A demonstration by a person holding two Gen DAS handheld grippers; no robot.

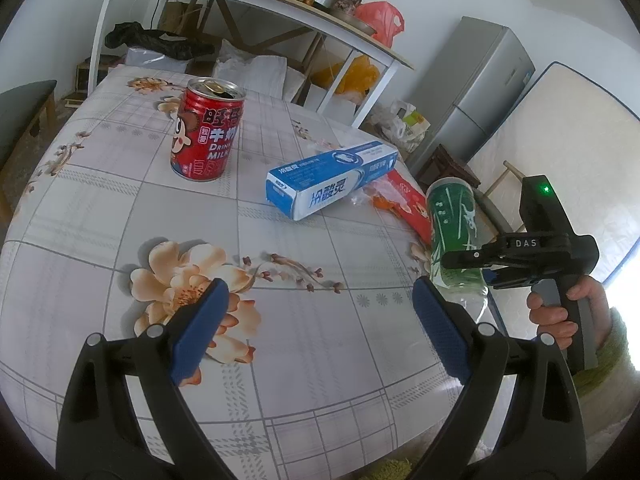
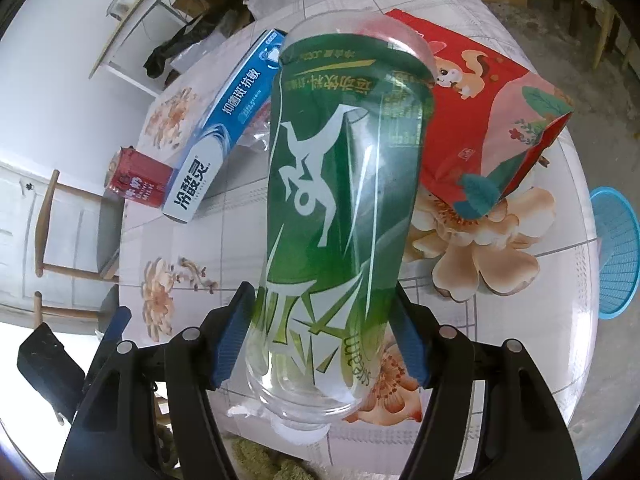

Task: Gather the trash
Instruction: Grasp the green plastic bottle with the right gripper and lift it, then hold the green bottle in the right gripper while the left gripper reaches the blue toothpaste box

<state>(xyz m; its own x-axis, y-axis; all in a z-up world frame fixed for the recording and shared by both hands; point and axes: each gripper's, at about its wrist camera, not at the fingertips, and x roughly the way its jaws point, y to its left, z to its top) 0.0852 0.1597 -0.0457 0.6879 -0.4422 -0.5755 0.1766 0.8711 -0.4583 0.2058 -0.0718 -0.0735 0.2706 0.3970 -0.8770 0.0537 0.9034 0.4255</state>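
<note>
The green-labelled bottle (image 2: 336, 208) is clamped lengthwise in the right tongs (image 2: 324, 336), the blue basket (image 2: 616, 252) lying at three o'clock; the left tongs (image 1: 320, 332) are held wide, empty.

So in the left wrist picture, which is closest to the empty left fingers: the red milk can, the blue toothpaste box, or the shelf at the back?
From the left gripper:
1. Toothpaste box, middle of the table, slightly right.
2. Red milk can, farther back, on the left.
3. Shelf, behind the table.
</note>
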